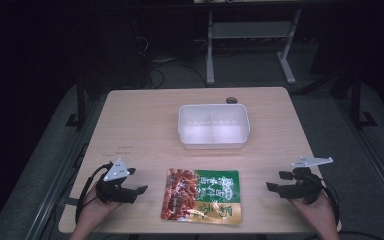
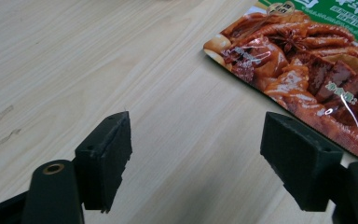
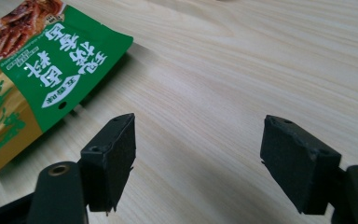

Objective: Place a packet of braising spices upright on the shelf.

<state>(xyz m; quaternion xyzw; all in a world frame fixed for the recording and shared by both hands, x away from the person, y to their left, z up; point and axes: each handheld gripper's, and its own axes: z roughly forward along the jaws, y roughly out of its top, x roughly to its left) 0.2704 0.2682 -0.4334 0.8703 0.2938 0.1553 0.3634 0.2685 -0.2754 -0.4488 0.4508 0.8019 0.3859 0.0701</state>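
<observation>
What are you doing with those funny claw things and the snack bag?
A person holds a left gripper and a right gripper, one on each side of the snack packet lying flat on the table. Both are open and touching nothing. A white divided container sits empty behind the packet.

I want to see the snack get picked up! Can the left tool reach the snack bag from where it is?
Probably yes. The left tool is open and sits beside the snack bag, with bare table between them and nothing in the way.
</observation>
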